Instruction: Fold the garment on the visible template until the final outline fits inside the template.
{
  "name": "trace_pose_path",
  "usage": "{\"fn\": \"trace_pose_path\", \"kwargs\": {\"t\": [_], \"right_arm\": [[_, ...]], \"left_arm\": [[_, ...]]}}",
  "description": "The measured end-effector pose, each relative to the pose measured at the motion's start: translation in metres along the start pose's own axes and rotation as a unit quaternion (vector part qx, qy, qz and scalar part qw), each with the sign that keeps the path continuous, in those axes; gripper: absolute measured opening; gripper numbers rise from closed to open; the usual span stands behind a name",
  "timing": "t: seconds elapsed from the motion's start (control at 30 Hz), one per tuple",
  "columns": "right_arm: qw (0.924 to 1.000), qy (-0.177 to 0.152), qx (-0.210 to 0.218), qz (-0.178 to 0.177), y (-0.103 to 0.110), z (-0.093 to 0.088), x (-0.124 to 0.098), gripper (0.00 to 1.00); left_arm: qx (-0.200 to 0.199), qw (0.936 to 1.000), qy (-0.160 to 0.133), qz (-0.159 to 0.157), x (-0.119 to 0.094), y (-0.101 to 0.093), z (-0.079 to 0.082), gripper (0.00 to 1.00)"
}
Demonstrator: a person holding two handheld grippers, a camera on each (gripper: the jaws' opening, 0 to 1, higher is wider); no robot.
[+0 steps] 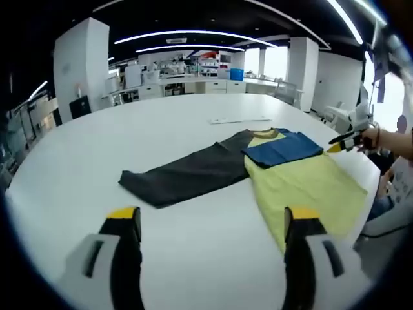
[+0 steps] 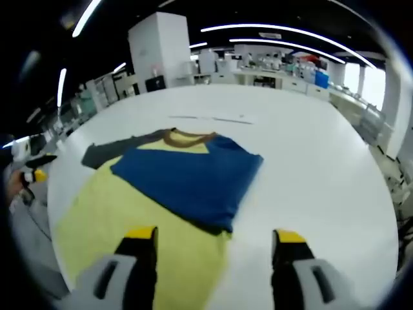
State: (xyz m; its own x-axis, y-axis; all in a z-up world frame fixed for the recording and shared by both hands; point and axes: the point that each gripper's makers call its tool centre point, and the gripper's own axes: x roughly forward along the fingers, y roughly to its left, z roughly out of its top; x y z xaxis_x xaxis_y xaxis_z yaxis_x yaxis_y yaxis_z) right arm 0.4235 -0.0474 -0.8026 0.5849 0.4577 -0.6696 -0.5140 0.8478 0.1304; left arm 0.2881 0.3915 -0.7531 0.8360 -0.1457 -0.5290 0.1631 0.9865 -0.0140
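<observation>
The shirt (image 1: 284,171) lay flat on the white worktop (image 1: 168,129), blue sleeve folded over its yellow body, grey sleeve spread out. Left gripper (image 1: 213,223) and right gripper (image 2: 213,242) hovered with fingers wide, empty.

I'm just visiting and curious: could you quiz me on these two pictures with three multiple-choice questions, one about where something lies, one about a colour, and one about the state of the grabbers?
1. Where does the blue sleeve lie?
A. folded over the yellow body
B. spread flat on the table
C. hanging off the table edge

2. What colour is the sleeve stretched out on the table?
A. red
B. white
C. dark grey

3. How stand the jaws of the left gripper and the right gripper?
A. both clamped on cloth
B. both open, holding nothing
C. one open, one shut

Answers: 1 A, the blue lies across the garment near the collar. 2 C, it reads dark grey on the white table. 3 B, each pair stands apart with nothing between.
</observation>
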Motion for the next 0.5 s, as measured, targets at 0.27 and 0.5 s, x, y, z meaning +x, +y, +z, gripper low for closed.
{"fn": "trace_pose_path", "kwargs": {"t": [0.27, 0.5], "right_arm": [[0.9985, -0.035, 0.010, 0.041, 0.028, 0.013, -0.033, 1.00], [0.9960, -0.050, -0.001, 0.074, 0.057, 0.015, -0.064, 1.00]], "left_arm": [[-0.008, 0.9996, -0.010, 0.026, 0.016, 0.027, 0.009, 0.88], [-0.023, 0.9985, -0.004, 0.049, 0.033, 0.050, 0.007, 0.83]]}}
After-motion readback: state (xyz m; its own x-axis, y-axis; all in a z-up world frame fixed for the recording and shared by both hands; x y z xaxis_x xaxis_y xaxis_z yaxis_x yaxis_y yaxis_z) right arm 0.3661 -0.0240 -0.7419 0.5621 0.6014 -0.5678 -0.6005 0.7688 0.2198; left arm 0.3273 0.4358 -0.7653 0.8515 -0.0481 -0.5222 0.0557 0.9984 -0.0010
